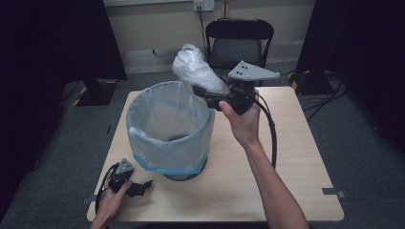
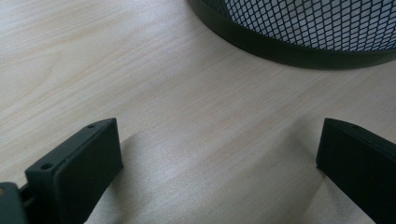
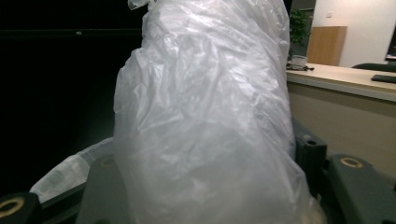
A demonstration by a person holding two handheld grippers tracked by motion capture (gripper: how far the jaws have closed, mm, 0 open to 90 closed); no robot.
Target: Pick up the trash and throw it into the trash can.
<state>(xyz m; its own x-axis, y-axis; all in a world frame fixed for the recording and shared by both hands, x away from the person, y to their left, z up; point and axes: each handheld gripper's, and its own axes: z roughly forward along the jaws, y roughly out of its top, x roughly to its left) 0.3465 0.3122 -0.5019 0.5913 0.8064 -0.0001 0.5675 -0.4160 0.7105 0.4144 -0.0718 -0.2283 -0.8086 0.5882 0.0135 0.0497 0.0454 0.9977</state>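
A bunched clear plastic bag (image 1: pixel 196 69) is held up over the far rim of the bag-lined black mesh bin (image 1: pixel 169 131), clamped in the right gripper (image 1: pixel 203 93). The left gripper (image 1: pixel 143 187) rests on the pale wooden table (image 1: pixel 296 157), jaws apart

Office-type room, set up as a recording or test space. Grey carpet floor (image 1: pixel 329 138). Small light-wood table (image 1: pixel 296 157) in the middle, with a lined mesh wastebasket (image 1: pixel 169 131) on it. Black folding chair (image 1: pixel 239 40) against a cream wall, below a wall power outlet (image 1: pixel 204 5). Dark curtains or panels (image 1: pixel 52 43) on both sides. Loose cables (image 1: pixel 329 98) on the carpet. Right gripper view: long pale counter (image 3: pixel 345 77), wooden cabinet (image 3: pixel 327 44), potted plant (image 3: pixel 299 25), white wall behind.
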